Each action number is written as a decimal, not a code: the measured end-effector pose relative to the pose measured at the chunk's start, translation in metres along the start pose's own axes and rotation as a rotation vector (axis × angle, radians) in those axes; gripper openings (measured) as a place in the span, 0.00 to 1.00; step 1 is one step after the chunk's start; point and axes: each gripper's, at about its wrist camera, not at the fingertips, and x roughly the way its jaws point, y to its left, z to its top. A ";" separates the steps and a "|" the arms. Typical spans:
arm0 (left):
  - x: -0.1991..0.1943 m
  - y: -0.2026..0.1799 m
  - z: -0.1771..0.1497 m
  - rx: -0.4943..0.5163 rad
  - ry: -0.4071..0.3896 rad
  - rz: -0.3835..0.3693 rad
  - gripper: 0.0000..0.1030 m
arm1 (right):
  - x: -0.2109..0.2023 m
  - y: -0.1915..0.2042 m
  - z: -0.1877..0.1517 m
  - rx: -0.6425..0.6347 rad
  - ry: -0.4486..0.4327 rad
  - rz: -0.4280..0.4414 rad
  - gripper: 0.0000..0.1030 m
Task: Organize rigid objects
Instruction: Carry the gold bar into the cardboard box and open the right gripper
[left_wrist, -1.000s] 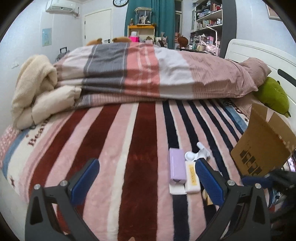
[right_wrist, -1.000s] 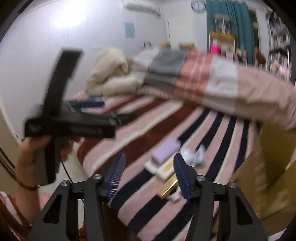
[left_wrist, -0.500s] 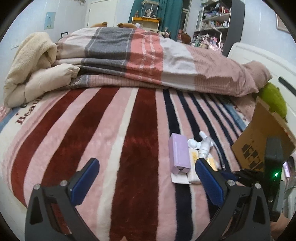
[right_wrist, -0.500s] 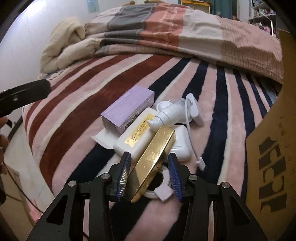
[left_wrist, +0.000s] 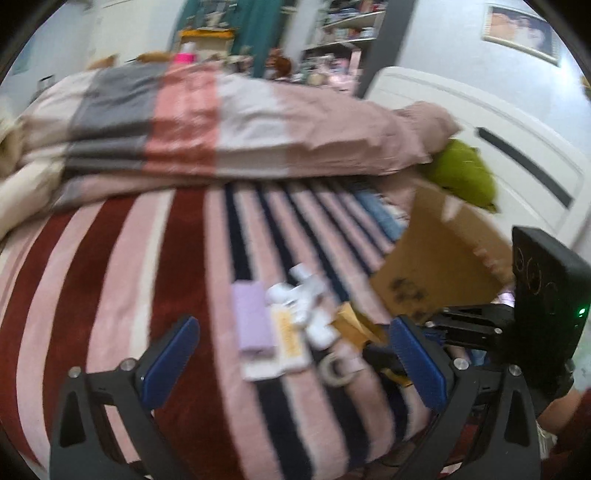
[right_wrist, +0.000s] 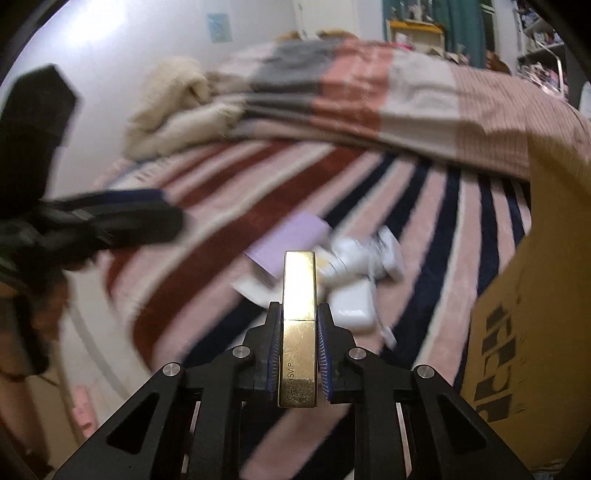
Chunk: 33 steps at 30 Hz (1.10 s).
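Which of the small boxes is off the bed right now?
The gold box, clamped between the right gripper pads and lifted. The purple box and white boxes lie on the striped blanket.

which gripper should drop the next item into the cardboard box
Right. The right hand-held gripper is shut on the gold box, with the cardboard box just to its right. The left hand-held gripper is open, holds nothing, and sits farther from the box.
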 end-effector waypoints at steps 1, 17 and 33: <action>-0.003 -0.007 0.009 0.015 -0.006 -0.039 0.98 | -0.010 0.004 0.007 -0.016 -0.023 0.021 0.13; 0.065 -0.149 0.129 0.177 0.130 -0.415 0.30 | -0.142 -0.085 0.045 0.109 -0.248 -0.022 0.13; 0.135 -0.185 0.135 0.188 0.357 -0.259 0.60 | -0.108 -0.172 0.032 0.253 0.156 -0.160 0.36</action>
